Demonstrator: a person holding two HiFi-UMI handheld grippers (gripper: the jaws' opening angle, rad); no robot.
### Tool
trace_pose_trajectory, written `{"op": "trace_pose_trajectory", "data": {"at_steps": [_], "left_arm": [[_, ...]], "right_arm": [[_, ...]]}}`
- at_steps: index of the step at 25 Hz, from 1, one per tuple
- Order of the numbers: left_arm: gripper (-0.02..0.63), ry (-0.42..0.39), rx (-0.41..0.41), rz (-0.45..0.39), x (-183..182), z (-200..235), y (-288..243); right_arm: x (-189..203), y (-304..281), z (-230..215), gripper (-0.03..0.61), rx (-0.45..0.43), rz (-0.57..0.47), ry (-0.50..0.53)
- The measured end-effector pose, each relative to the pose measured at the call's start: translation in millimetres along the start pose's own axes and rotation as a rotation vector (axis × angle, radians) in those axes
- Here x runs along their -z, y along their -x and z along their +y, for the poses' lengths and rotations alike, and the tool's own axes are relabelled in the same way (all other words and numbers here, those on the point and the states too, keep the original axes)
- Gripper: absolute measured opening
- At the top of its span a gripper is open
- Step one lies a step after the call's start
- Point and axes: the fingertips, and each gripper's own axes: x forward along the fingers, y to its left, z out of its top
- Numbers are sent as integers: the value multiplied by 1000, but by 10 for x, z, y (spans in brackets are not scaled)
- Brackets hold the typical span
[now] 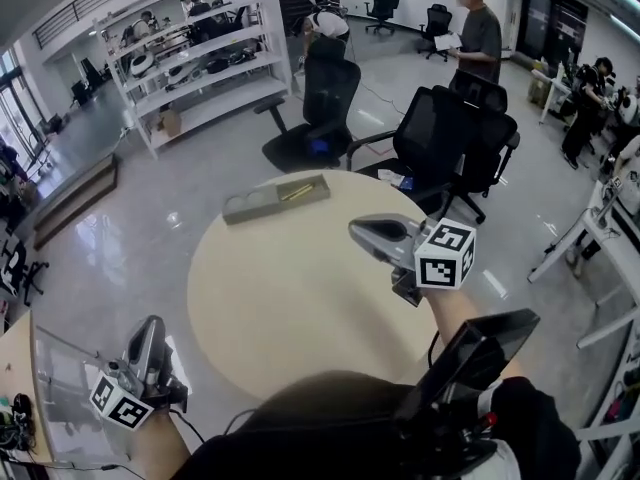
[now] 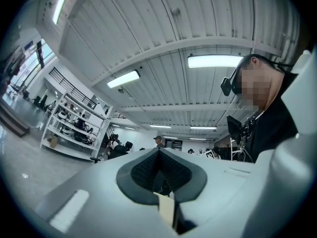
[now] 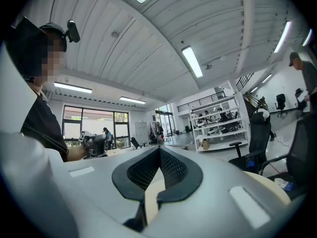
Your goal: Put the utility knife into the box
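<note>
A yellow utility knife (image 1: 296, 192) lies in the right part of a long grey box (image 1: 250, 206) at the far edge of the round beige table (image 1: 290, 298). My right gripper (image 1: 356, 230) hovers over the table's right side, pointing left, well short of the box. Its jaws (image 3: 159, 148) are shut with nothing between them. My left gripper (image 1: 152, 324) is held low at the near left, off the table, pointing up. Its jaws (image 2: 159, 150) meet at the tips and hold nothing. Neither gripper view shows the knife or the box.
Black office chairs (image 1: 455, 133) stand just behind the table, another (image 1: 325, 98) further back. White shelving (image 1: 200, 58) fills the back left. A person (image 1: 480, 33) stands far behind. A desk corner (image 1: 15, 368) sits at the near left, and a white desk (image 1: 610, 228) at the right.
</note>
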Motion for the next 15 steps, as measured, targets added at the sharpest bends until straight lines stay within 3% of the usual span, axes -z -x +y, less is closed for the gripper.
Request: {"op": "trace_pose_trajectory", "data": {"at_steps": [6,12,15], "left_arm": [[-2,108,28,-16,583,-1012,-661],[-2,126,52,66,1067,-1825,-1200],[-2,104,71,96,1094,-2045,-1291]], "right_arm": [[190,1054,-176,14,-47,17,-30],[288,1762,-365,14,-80,40,-26],[276,1854,-317,14,-100,31,-42]]}}
